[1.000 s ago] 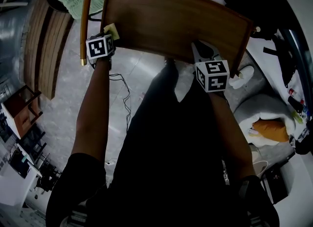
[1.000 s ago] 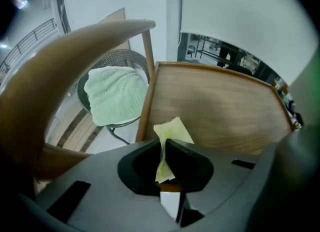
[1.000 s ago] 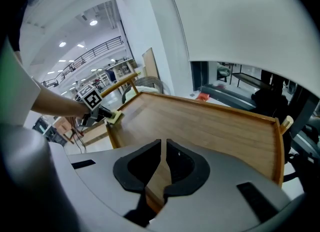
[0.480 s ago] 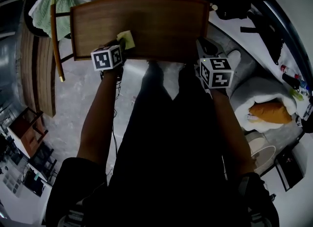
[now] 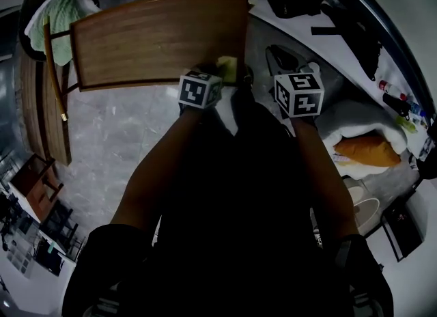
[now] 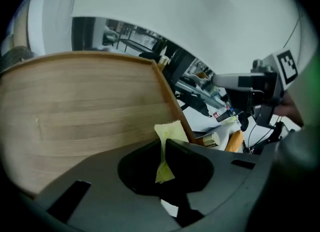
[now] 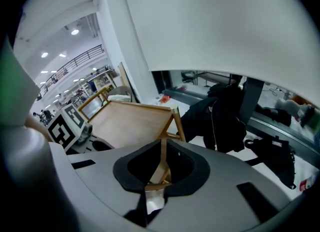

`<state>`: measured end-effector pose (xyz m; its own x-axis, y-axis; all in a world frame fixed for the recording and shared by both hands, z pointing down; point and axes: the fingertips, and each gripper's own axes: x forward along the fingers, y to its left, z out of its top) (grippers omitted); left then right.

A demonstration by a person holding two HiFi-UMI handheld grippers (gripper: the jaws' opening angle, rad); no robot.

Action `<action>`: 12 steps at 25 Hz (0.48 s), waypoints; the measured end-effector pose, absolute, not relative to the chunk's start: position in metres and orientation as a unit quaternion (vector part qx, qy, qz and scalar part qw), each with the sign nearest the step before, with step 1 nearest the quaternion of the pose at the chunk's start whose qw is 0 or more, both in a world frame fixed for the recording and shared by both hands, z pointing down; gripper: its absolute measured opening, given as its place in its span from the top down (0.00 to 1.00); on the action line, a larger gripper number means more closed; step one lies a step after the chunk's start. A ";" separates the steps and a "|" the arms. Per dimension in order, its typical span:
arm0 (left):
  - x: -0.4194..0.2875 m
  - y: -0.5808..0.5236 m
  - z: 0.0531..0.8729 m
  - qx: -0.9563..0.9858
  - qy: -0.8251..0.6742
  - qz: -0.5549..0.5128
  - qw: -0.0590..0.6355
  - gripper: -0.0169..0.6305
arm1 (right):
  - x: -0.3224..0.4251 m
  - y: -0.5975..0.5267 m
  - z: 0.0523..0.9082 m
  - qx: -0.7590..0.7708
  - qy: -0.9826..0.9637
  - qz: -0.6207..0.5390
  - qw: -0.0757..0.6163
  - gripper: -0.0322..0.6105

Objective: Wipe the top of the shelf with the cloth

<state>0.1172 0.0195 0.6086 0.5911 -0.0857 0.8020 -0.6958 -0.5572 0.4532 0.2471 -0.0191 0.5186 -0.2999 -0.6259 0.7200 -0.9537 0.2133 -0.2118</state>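
The head view looks steeply down from above, while both gripper views look closely along their jaws, all sharing the shelf top (image 5: 157,42) ahead.

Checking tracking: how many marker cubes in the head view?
2. One cube on the left gripper, by the cloth at the shelf's near edge; the other cube on the right gripper, past its right end.

Right gripper (image 7: 163,148): jaws drawn together, nothing clamped; a wooden shelf leg (image 7: 177,124) shows beyond the slit. Shelf (image 7: 127,123): pale wooden top, ahead and to the left. Marker cube (image 7: 65,127) of the other gripper: at the shelf's near left edge. Dark jacket (image 7: 225,113): hanging right of the shelf. White wall (image 7: 215,26): above
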 end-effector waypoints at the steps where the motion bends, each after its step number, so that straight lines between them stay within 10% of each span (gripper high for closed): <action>1: 0.120 0.021 0.609 0.798 -0.244 0.381 0.399 0.92 | 0.251 -0.020 0.521 0.536 -0.736 0.330 0.250 0.88; 12: 0.080 0.016 0.617 0.810 -0.220 0.417 0.348 0.92 | 0.183 -0.037 0.519 0.511 -0.752 0.323 0.263 0.88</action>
<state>0.0795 0.0157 0.6169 0.5549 -0.0656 0.8293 -0.6472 -0.6603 0.3809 0.1833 -0.0374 0.5188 -0.3396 -0.5984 0.7257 -0.9383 0.2687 -0.2175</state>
